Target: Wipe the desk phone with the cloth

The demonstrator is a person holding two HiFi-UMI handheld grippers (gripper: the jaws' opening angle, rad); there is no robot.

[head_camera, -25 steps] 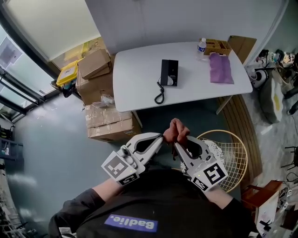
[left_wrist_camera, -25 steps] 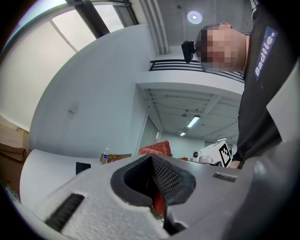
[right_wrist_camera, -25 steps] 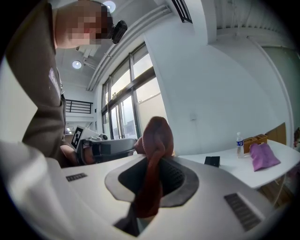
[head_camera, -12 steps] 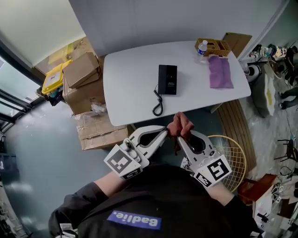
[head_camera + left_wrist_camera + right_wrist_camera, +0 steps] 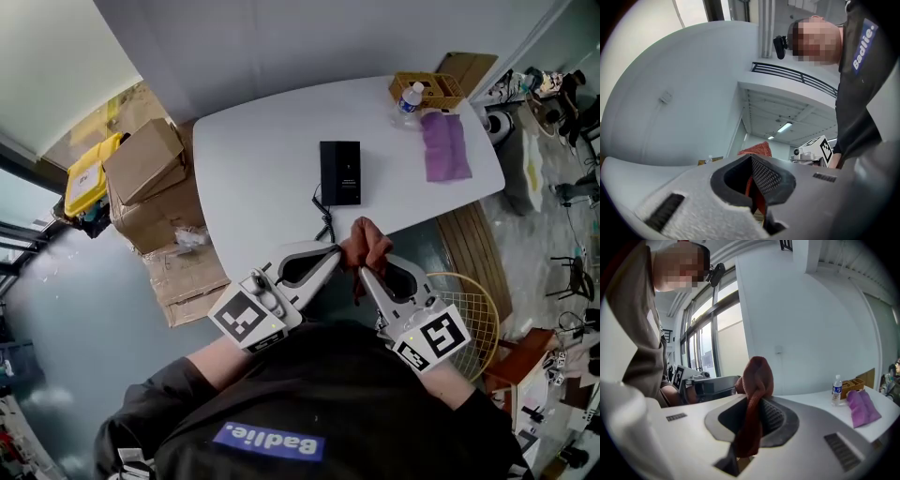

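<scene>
Compared with one second ago, the table point(image 5: 262, 159) and the desk phone point(image 5: 339, 172) sit lower in the head view and nearer to the two grippers, so the person has come closer. The held cloth now reaches the near edge of the table, just beside the end of the coiled cord point(image 5: 326, 223).

The left gripper point(image 5: 337, 253) and the right gripper point(image 5: 361, 274) point toward each other in front of the person's body, and both are pinching the same red-brown cloth point(image 5: 365, 246). In the left gripper view only a thin red strip shows between the closed jaws. In the right gripper view a thick fold stands up out of the closed jaws and a tail hangs below them.

The phone lies flat near the middle of the table, and nothing touches it. A purple cloth point(image 5: 443, 145) lies well apart from it at the right side, near a water bottle point(image 5: 407, 101).

In my judgement the task is only at its beginning. The cloth is in hand and the approach is nearly finished, but no wiping is done yet. What is left is to carry the cloth over the phone, press it on the top surface and rub across it.
</scene>
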